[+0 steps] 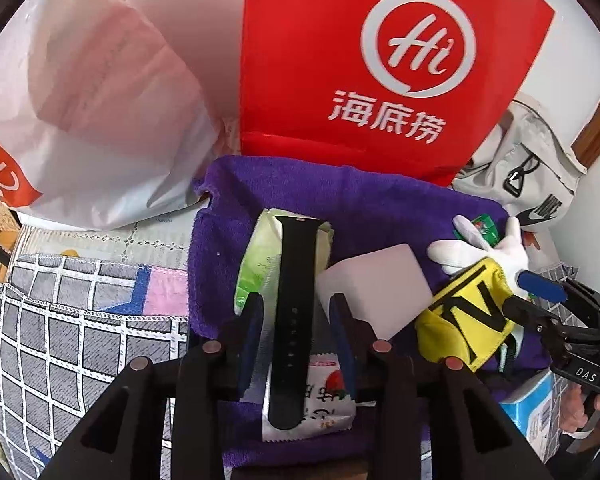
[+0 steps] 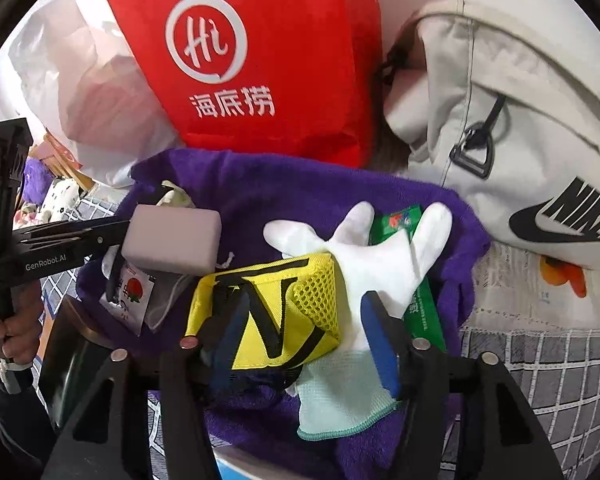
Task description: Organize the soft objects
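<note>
A purple towel [image 1: 228,256] [image 2: 260,192] holds the soft items. In the left wrist view a black watch strap [image 1: 294,300] lies lengthwise over a green packet [image 1: 256,264] and a strawberry sachet [image 1: 324,396]. My left gripper [image 1: 296,328] is open and straddles the strap, its pads clear of it. A pale sponge block [image 1: 376,292] [image 2: 172,240] sits beside it. My right gripper [image 2: 306,340] is open over a yellow armband [image 2: 268,320] [image 1: 464,320] and a white glove [image 2: 372,256] [image 1: 496,248], which rest between its fingers.
A red paper bag [image 1: 380,60] and a white plastic bag [image 1: 100,100] stand behind the towel. A pale backpack [image 2: 520,120] crowds the right side. A green sachet [image 2: 424,304] lies under the glove. Checked cloth [image 1: 60,320] covers the surface on the left.
</note>
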